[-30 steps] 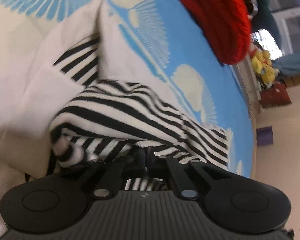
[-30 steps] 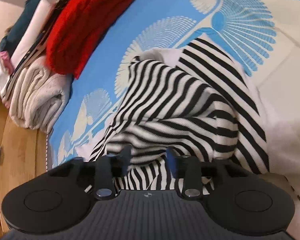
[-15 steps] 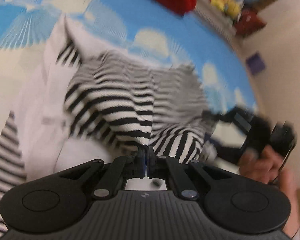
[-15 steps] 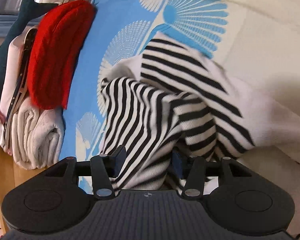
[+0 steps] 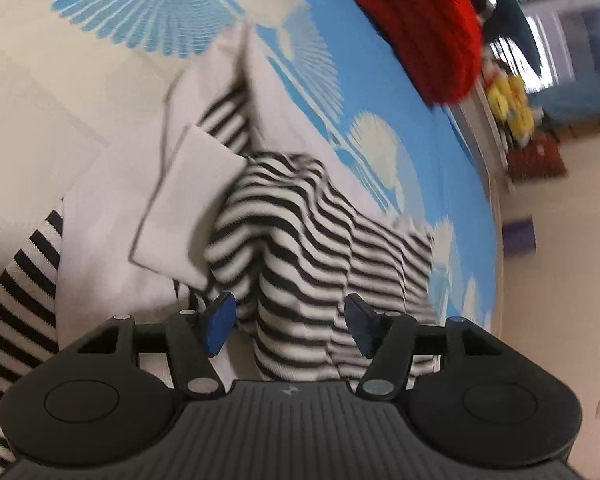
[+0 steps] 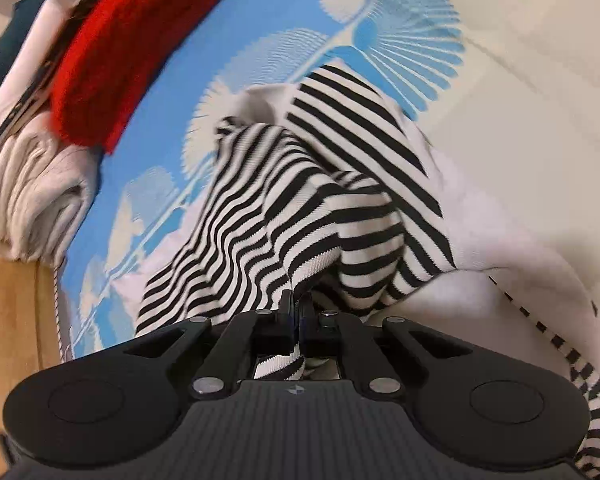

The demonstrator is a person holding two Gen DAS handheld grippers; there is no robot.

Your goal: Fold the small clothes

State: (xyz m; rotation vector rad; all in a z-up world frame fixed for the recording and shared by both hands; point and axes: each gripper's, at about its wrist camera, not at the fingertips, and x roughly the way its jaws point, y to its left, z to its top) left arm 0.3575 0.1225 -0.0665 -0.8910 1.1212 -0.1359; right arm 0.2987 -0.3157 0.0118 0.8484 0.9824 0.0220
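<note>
A small black-and-white striped garment [image 5: 320, 232] with white panels lies bunched on a blue and cream bedspread [image 5: 148, 8]. My left gripper [image 5: 286, 320] is open, its blue-padded fingers apart around a striped fold. In the right wrist view the same garment [image 6: 284, 208] is heaped up, and my right gripper [image 6: 297, 312] is shut on a striped edge of it, with cloth pinched between the fingers.
A red knitted item [image 6: 128, 48] lies on a pile of folded cream and white clothes [image 6: 32, 200] at the bed's far side; it also shows in the left wrist view [image 5: 420, 20]. A wooden bed edge [image 6: 12, 340] is at the left. Toys and a wall [image 5: 512, 112] lie beyond.
My left gripper was shut on the striped cloth and has opened. My right gripper was open around the cloth and has shut on its edge.
</note>
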